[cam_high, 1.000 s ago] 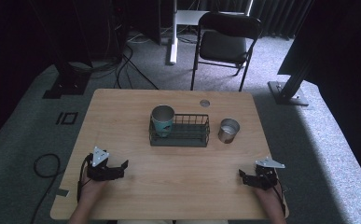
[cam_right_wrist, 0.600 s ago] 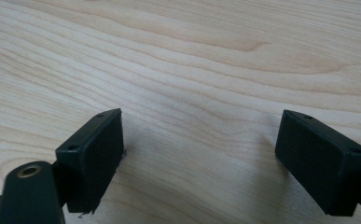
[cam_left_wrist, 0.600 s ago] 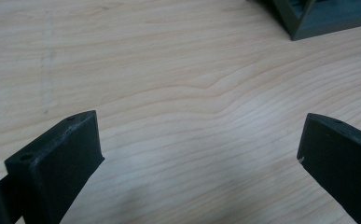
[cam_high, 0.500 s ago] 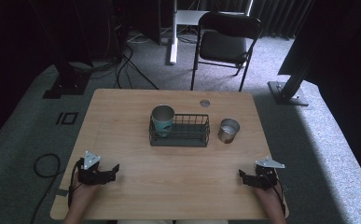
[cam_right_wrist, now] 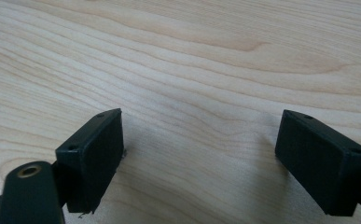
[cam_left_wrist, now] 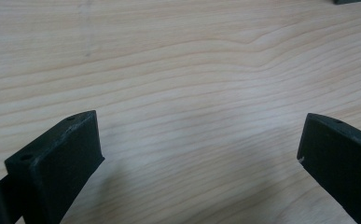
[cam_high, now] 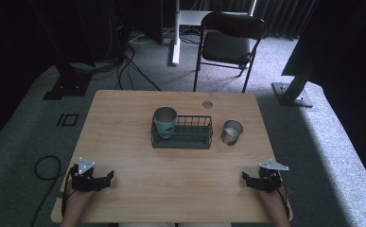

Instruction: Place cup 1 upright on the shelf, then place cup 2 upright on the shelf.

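A teal cup stands upright in the left end of a black wire basket at the middle of the wooden table. A shiny metal cup stands on the table just right of the basket. My left gripper rests near the table's front left corner, open, with only bare wood between its jaws. My right gripper sits near the front right corner, also open and empty. Both are far in front of the basket.
A round grommet is set in the table's far edge. A black folding chair stands beyond the table. Dark stands and cables lie on the grey carpet around it.
My left gripper has drawn back toward the left and the table's front edge. The right gripper has stayed put.
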A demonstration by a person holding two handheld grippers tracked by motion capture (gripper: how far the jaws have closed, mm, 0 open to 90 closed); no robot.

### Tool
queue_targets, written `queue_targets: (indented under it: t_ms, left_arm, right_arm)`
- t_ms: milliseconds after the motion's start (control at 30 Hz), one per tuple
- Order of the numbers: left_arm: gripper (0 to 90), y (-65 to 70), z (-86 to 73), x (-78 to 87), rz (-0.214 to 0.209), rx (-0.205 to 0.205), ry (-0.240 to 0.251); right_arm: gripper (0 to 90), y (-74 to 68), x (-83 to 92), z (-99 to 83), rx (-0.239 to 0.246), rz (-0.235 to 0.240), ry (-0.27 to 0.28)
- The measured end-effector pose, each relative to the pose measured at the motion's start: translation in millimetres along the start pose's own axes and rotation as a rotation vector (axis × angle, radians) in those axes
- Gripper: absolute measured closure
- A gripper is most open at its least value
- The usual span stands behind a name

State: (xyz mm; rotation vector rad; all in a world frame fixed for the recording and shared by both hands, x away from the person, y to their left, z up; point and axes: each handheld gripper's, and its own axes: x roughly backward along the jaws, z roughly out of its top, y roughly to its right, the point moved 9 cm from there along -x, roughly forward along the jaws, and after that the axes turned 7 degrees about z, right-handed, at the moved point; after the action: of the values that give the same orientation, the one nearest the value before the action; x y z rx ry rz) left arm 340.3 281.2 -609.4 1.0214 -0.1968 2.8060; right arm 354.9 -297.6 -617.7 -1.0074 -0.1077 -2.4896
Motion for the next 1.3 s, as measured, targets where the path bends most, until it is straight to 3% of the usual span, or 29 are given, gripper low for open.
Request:
queue_targets:
  t_ms: [167, 267, 433, 1167, 1300]
  left_arm:
    - [0.4, -11.8, -6.4, 3.2, 0.054, -0.030, -0.019]
    - [0.5, -16.6, -8.9, 2.9, 0.040, 0.035, -0.041]
    - [0.4, -15.0, -13.1, -1.9, 0.039, -0.001, -0.106]
    - [1.0, -14.6, -13.1, -2.1, 0.038, 0.000, -0.106]
    - [1.0, -14.6, -13.0, -2.1, 0.038, -0.001, -0.106]
  right_arm:
    - [14.8, 0.0, 0.0, 0.0, 0.000, 0.000, 0.000]
    - [14.8, 0.1, 0.0, 0.0, 0.000, 0.000, 0.000]
    - [14.8, 0.1, -0.1, 0.0, 0.000, -0.001, 0.000]
    - [14.6, 0.3, 0.8, -0.6, 0.001, -0.001, 0.000]
    - [14.5, 3.8, 3.8, -1.2, 0.029, -0.034, 0.009]
